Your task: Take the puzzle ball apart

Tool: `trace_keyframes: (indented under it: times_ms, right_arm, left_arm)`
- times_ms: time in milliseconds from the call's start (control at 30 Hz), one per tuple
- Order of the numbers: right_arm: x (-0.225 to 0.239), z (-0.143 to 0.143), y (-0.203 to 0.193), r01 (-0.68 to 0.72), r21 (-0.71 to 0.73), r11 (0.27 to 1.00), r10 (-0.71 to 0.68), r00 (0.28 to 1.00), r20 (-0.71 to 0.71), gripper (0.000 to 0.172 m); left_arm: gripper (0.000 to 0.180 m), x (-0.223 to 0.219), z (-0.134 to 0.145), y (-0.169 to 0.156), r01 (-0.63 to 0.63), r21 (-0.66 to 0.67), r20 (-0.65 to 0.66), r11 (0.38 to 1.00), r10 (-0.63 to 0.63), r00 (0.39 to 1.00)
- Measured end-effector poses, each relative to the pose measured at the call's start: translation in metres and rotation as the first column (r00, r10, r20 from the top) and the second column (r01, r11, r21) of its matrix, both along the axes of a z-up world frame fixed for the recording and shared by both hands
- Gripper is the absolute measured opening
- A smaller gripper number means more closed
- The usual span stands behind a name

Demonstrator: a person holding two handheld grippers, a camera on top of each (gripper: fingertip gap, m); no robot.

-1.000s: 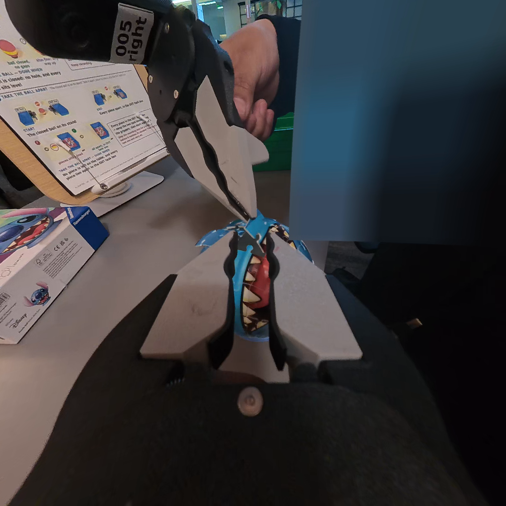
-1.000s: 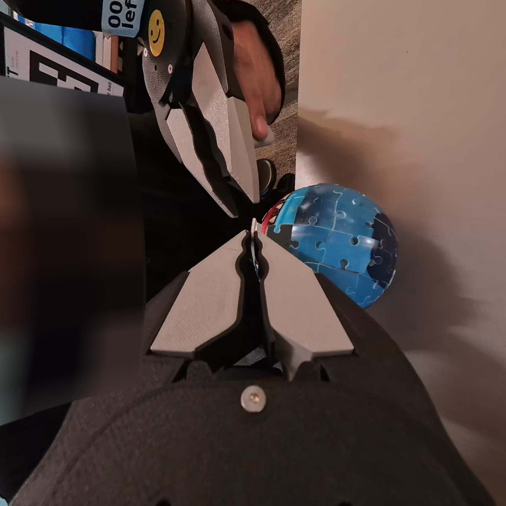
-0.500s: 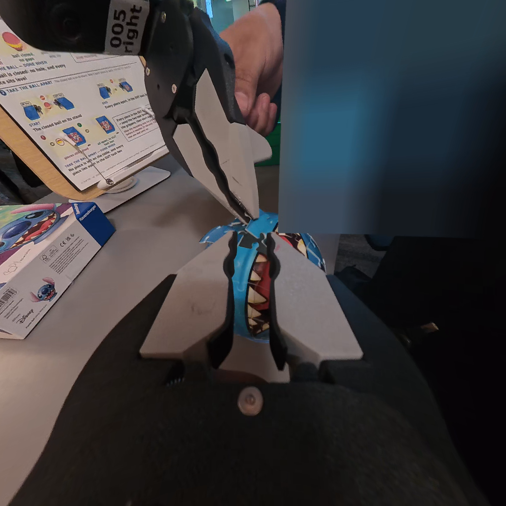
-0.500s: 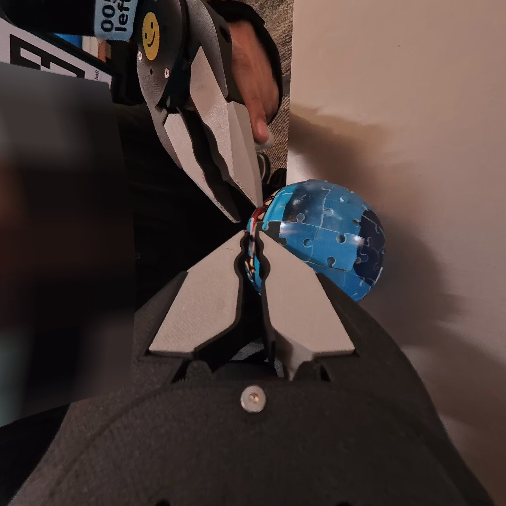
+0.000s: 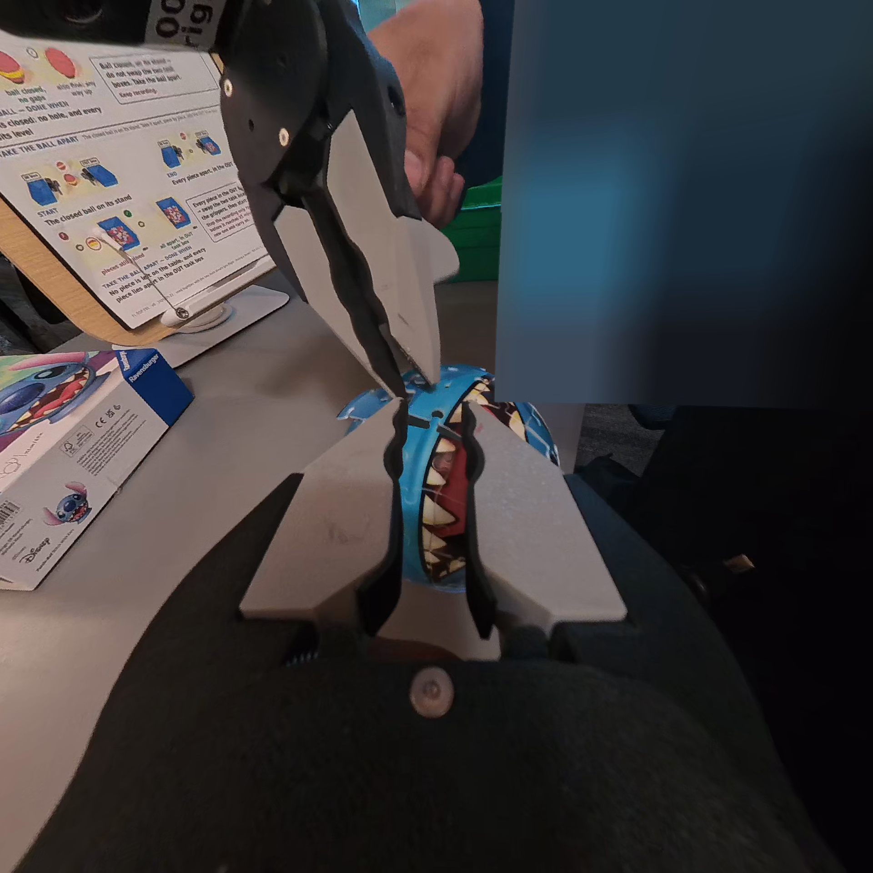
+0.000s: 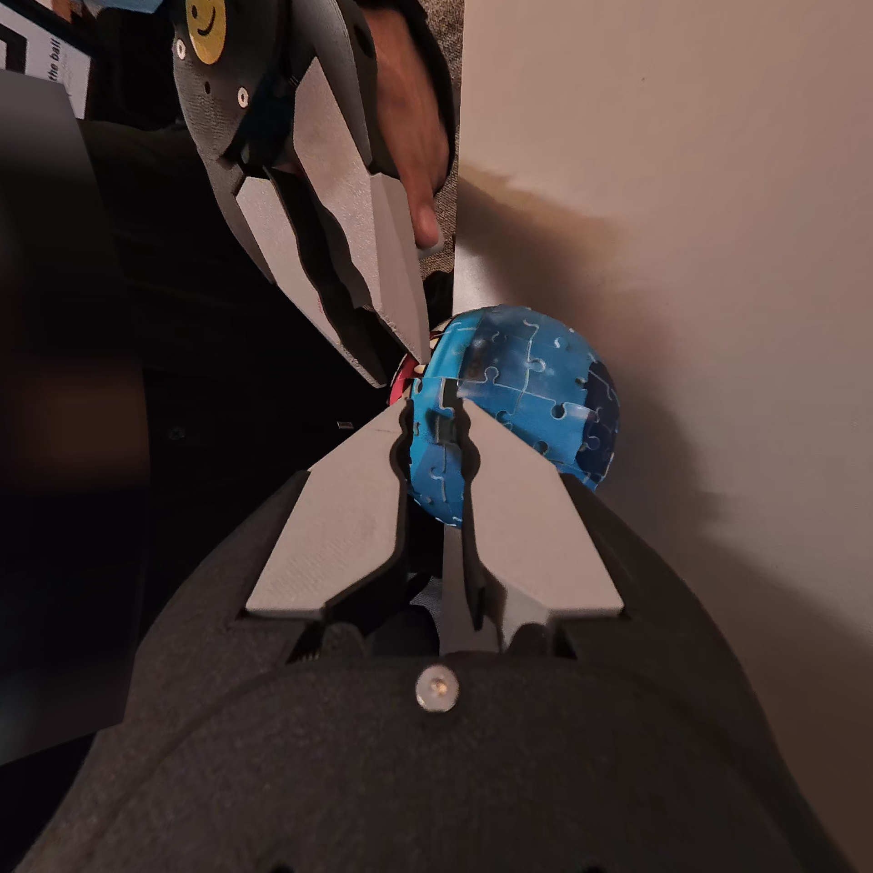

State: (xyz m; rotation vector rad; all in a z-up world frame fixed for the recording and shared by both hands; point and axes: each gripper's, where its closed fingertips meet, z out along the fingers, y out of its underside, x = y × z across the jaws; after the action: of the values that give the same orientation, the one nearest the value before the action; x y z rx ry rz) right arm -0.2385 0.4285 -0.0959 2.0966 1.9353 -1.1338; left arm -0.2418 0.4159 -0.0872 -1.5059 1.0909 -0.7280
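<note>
L gripper (image 5: pixel 432 411) is sitting part-open over the blue puzzle ball (image 6: pixel 529 392), fingers straddling the toothy mouth print; can't tell if pads are pressing. R gripper (image 6: pixel 432 408) is coming down from above, jaws slightly apart, tips touching the ball's top; grip unclear too. Ball's hanging at the table (image 5: pixel 264 378) edge. Puzzle box (image 5: pixel 85 453) & instruction sheet (image 5: pixel 118 179) are sitting off to the left.

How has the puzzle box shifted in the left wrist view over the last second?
Yes. The puzzle box now sits slightly farther right in the left wrist view, and so does the instruction board behind it, so the camera swung, not the box.
</note>
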Motion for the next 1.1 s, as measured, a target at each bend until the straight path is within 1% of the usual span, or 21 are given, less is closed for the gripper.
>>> trace_keyframes:
  times_ms: [233, 333, 400, 500, 633, 700, 767, 967, 1100]
  right_arm:
    - [0.001, 0.009, 0.011, 0.035, 0.054, 0.998, -0.032, 0.998, -0.057, 0.016]
    - [0.003, 0.017, 0.010, 0.050, 0.058, 0.997, -0.041, 0.989, -0.139, 0.016]
    - [0.007, 0.020, 0.012, 0.069, 0.111, 0.991, -0.047, 0.980, -0.195, 0.015]
    - [0.011, 0.028, 0.009, 0.086, 0.166, 0.982, -0.033, 0.954, -0.299, 0.007]
    - [0.011, 0.026, -0.002, 0.076, 0.199, 0.977, 0.004, 0.928, -0.372, 0.004]
    - [0.008, 0.022, -0.002, 0.082, 0.240, 0.967, 0.018, 0.921, -0.389, 0.000]
    - [0.004, 0.019, -0.004, 0.078, 0.258, 0.963, 0.031, 0.919, -0.393, 0.000]
    - [0.000, -0.001, -0.007, 0.036, 0.306, 0.951, 0.070, 0.942, -0.327, 0.000]
    - [0.000, 0.000, -0.005, 0.042, 0.292, 0.956, 0.059, 0.942, -0.331, 0.000]
  left_arm:
    - [0.020, -0.001, -0.001, 0.002, 0.006, -0.004, 0.001, 1.000, -0.006, 1.000]
    - [0.020, 0.000, -0.002, 0.004, 0.012, -0.005, -0.008, 1.000, -0.012, 1.000]
    - [0.020, 0.000, -0.002, 0.004, 0.018, -0.002, -0.011, 1.000, -0.018, 1.000]
    - [0.019, 0.001, -0.003, 0.004, 0.029, -0.001, -0.024, 1.000, -0.029, 0.999]
    - [0.015, 0.004, -0.006, 0.002, 0.058, -0.012, -0.039, 0.998, -0.058, 0.998]
    - [0.014, 0.004, -0.007, 0.002, 0.063, -0.013, -0.054, 0.998, -0.064, 0.997]
    - [0.013, 0.005, -0.009, 0.002, 0.069, -0.020, -0.067, 0.997, -0.070, 0.995]
    - [0.019, 0.006, -0.011, 0.001, 0.084, -0.044, -0.078, 0.996, -0.087, 0.993]
    - [0.020, 0.005, -0.010, 0.002, 0.090, -0.065, -0.065, 0.994, -0.094, 0.993]
